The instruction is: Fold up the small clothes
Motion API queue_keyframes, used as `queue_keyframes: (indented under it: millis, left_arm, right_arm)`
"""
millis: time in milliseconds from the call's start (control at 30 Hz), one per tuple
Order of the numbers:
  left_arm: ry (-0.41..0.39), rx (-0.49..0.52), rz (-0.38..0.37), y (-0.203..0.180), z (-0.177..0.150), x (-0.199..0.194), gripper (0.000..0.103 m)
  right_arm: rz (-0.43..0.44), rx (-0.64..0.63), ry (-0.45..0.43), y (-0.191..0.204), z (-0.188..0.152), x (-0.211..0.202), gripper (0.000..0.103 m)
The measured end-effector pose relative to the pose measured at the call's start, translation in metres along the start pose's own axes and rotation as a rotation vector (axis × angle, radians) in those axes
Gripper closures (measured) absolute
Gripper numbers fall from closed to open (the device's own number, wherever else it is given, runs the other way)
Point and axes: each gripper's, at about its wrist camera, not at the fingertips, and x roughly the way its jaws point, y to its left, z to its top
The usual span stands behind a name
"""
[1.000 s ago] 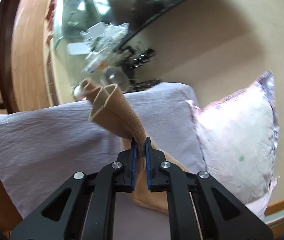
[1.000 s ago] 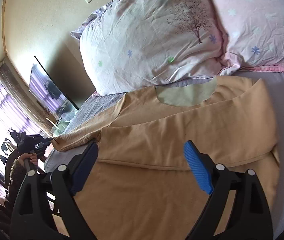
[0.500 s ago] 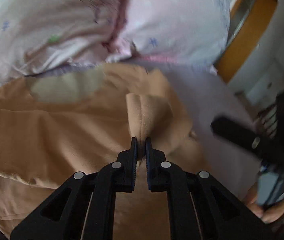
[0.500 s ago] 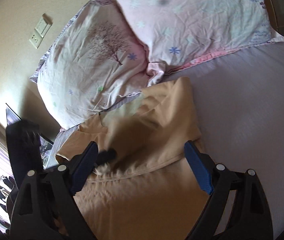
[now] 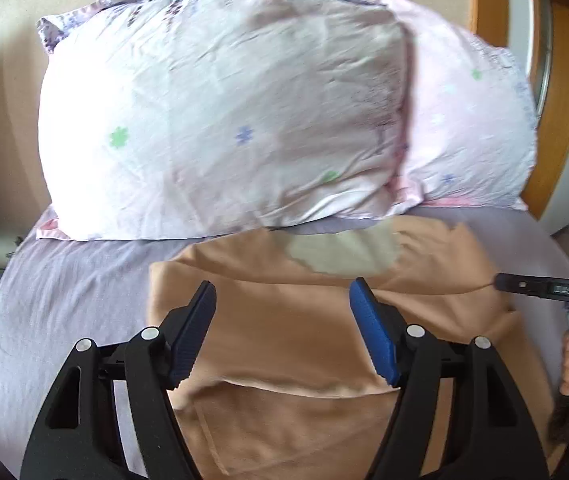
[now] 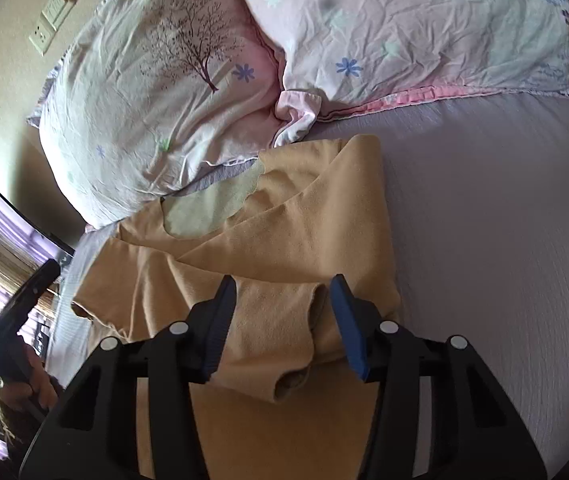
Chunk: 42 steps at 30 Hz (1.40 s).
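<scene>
A tan long-sleeved top [image 5: 284, 344] lies on the lilac bed sheet [image 5: 76, 288] with its pale green neckline [image 5: 344, 252] toward the pillows. Its sleeves are folded across the body; one cuff [image 6: 288, 384] lies on top in the right wrist view [image 6: 284, 248]. My left gripper [image 5: 282, 332] is open and empty just above the middle of the top. My right gripper [image 6: 282, 320] is open and empty above the folded sleeve. The right gripper's body [image 5: 544, 288] shows at the left view's right edge; the left gripper [image 6: 24, 292] shows at the right view's left edge.
Two pink-white floral pillows [image 5: 220, 120] [image 6: 404, 28] lie against the beige wall at the head of the bed. A wall socket [image 6: 52, 16] is above them. A wooden frame [image 5: 484, 0] stands at the right. A screen [image 6: 16, 224] is beside the bed.
My left gripper carried a sleeve across the top, then opened and let it go. It now looks toward the pillows. My right gripper stayed open and moved nearer over the folded sleeve.
</scene>
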Motion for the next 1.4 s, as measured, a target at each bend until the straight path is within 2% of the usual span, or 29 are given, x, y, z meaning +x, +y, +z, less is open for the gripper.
queue_keyframes:
  millis: [67, 100, 133, 200, 267, 333, 400, 467, 500, 567, 633, 667, 733, 767, 867, 933, 1033, 1100, 1200, 1267, 1300, 1333, 1400]
  left_arm:
    - [0.075, -0.006, 0.026, 0.016, -0.002, 0.023, 0.033]
    - [0.121, -0.019, 0.016, 0.022, -0.007, 0.034, 0.033]
    - [0.161, -0.029, -0.005, 0.027, -0.015, 0.042, 0.033]
    - [0.2, -0.018, -0.027, 0.031, -0.032, 0.043, 0.033]
    - [0.219, 0.008, -0.039, 0.031, -0.048, 0.039, 0.033]
    - [0.218, 0.025, -0.047, 0.031, -0.057, 0.031, 0.033]
    - [0.212, 0.028, -0.061, 0.029, -0.06, 0.024, 0.033]
    - [0.218, 0.03, -0.092, 0.022, -0.063, 0.019, 0.033]
    - [0.22, 0.041, -0.096, 0.018, -0.064, 0.02, 0.033]
    - [0.217, 0.096, -0.062, 0.005, -0.065, 0.024, 0.029]
    - [0.214, 0.136, -0.036, -0.002, -0.069, 0.025, 0.025]
    - [0.208, 0.141, -0.032, -0.003, -0.07, 0.025, 0.025]
    - [0.201, 0.127, -0.044, 0.001, -0.069, 0.024, 0.024]
    - [0.201, 0.118, -0.052, 0.002, -0.069, 0.023, 0.024]
    - [0.2, 0.103, -0.067, 0.005, -0.068, 0.024, 0.022]
    - [0.196, 0.111, -0.059, 0.003, -0.069, 0.024, 0.021]
    - [0.192, 0.108, -0.059, 0.003, -0.071, 0.024, 0.021]
    - [0.186, 0.076, -0.081, 0.009, -0.071, 0.018, 0.022]
    - [0.158, 0.004, -0.156, 0.023, -0.074, -0.008, 0.023]
    - [0.131, -0.054, -0.237, 0.036, -0.082, -0.037, 0.023]
    - [0.114, -0.083, -0.291, 0.044, -0.09, -0.055, 0.022]
    - [0.098, -0.103, -0.336, 0.051, -0.098, -0.072, 0.021]
    - [0.06, -0.135, -0.409, 0.067, -0.122, -0.109, 0.007]
  right_arm:
    - [-0.067, -0.052, 0.031, 0.005, 0.0, 0.015, 0.054]
    - [-0.094, -0.074, 0.053, 0.006, -0.002, 0.022, 0.059]
    - [-0.103, -0.092, 0.076, 0.007, -0.006, 0.027, 0.074]
    - [-0.101, -0.134, 0.097, 0.01, -0.018, 0.029, 0.097]
    - [-0.1, -0.193, 0.075, 0.019, -0.025, 0.022, 0.098]
    - [-0.136, -0.223, 0.001, 0.027, -0.02, 0.006, 0.098]
    - [-0.172, -0.214, -0.097, 0.028, -0.001, -0.011, 0.098]
    - [-0.199, -0.169, -0.155, 0.021, 0.019, -0.017, 0.098]
    - [-0.222, -0.153, -0.159, 0.017, 0.027, -0.012, 0.098]
    - [-0.256, -0.141, -0.072, 0.006, 0.039, 0.014, 0.096]
    - [-0.268, -0.075, 0.008, -0.01, 0.044, 0.027, 0.087]
    - [-0.22, -0.022, -0.008, -0.018, 0.047, 0.019, 0.086]
    - [-0.135, 0.044, -0.061, -0.03, 0.037, -0.002, 0.07]
    - [-0.119, 0.059, -0.08, -0.033, 0.031, -0.012, 0.07]
    - [-0.115, 0.052, -0.067, -0.035, 0.014, -0.022, 0.07]
    - [-0.114, 0.028, -0.032, -0.031, 0.003, -0.016, 0.08]
    - [-0.17, -0.032, -0.027, -0.022, -0.006, -0.004, 0.093]
    - [-0.179, -0.016, -0.045, -0.022, -0.008, -0.007, 0.095]
    - [-0.157, 0.005, -0.057, -0.026, -0.014, -0.018, 0.097]
    - [-0.078, 0.006, -0.067, -0.029, -0.025, -0.036, 0.088]
    - [-0.015, 0.003, -0.077, -0.031, -0.032, -0.048, 0.069]
    - [0.052, -0.008, -0.094, -0.033, -0.043, -0.063, 0.043]
    - [0.165, -0.061, -0.133, -0.034, -0.069, -0.094, 0.028]
